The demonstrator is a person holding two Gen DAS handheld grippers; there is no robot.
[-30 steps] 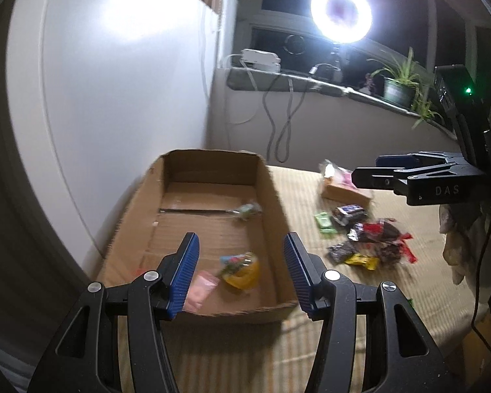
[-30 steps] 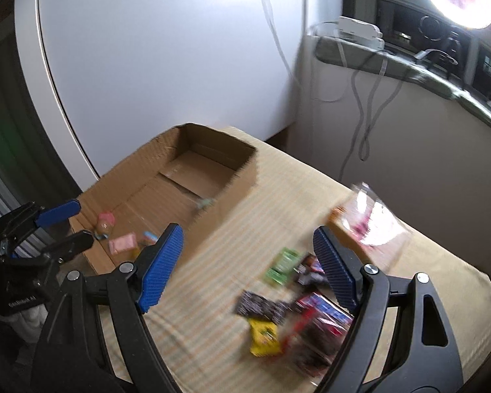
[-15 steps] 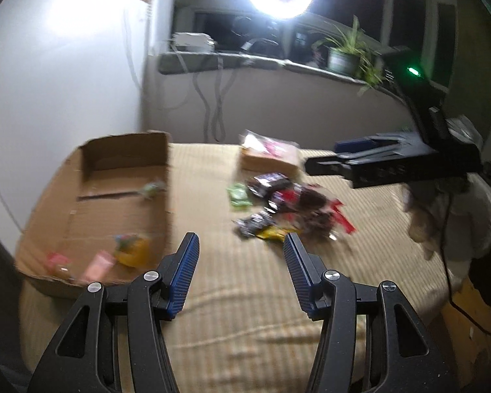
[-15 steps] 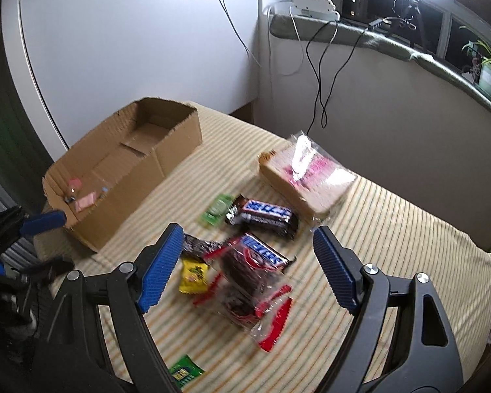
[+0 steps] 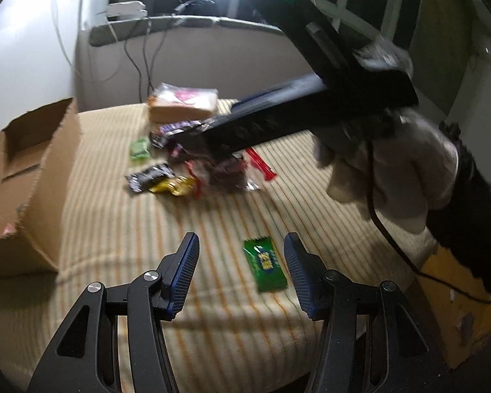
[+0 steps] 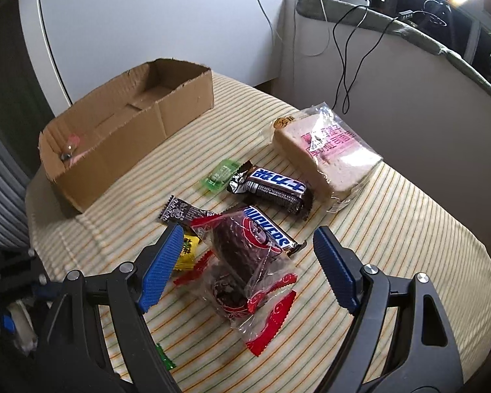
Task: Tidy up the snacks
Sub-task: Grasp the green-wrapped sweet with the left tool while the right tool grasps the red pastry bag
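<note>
A small green packet (image 5: 265,265) lies flat on the striped cloth, between the fingers of my open left gripper (image 5: 240,271) and nearer the right finger. My right gripper (image 6: 245,268) hovers open over a clear red-trimmed bag of dark cakes (image 6: 242,262), without pressing it. Under that bag lies a Snickers bar (image 6: 271,229). Around it are a second chocolate bar (image 6: 271,188), a light green sachet (image 6: 221,175), a black sachet (image 6: 180,213) and a yellow packet (image 6: 186,252). The brown cardboard box (image 6: 131,131) holds a few small pink candies (image 6: 72,144).
A bagged loaf of sliced bread (image 6: 324,154) lies at the far side of the pile. The striped cloth (image 6: 392,229) drops off at its near and right edges. A gloved hand (image 5: 392,170) carries the right gripper (image 5: 278,124) over the pile. Cables hang down the wall behind.
My left gripper has swung right from over the box to above the green packet. The right gripper has moved from beside the box to low over the snack pile.
</note>
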